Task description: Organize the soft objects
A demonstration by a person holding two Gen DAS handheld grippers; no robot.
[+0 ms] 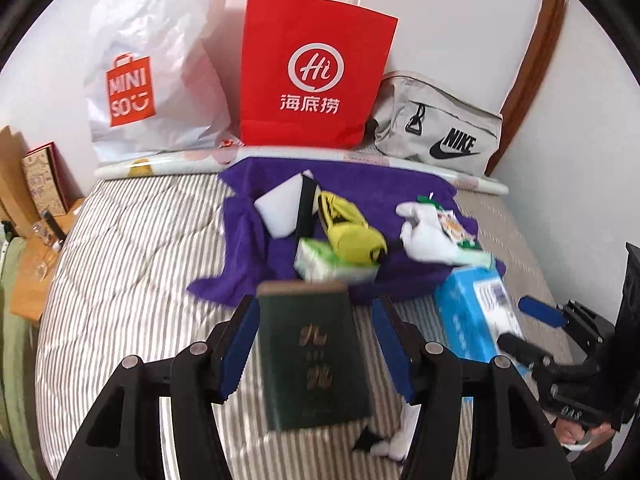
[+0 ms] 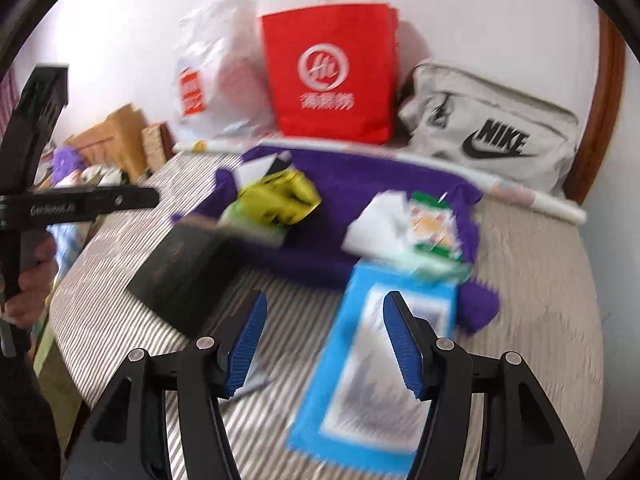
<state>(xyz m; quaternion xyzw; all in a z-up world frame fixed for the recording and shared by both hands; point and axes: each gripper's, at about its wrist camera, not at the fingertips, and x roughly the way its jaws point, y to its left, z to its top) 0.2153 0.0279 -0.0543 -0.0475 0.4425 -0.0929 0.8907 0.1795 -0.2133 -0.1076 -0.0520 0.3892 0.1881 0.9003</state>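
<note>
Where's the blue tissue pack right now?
The blue tissue pack lies on the striped bedding, below the purple towel, between the right gripper's open fingers.

My left black two-finger gripper with blue pads (image 1: pixel 316 344) and my matching right gripper (image 2: pixel 324 340) both angle downward, jaws parted, gripping nothing.

A white wall (image 1: pixel 460 20) is standing behind a striped bed (image 1: pixel 132 248), with a brown wooden frame (image 1: pixel 536 64) curving at right.
</note>
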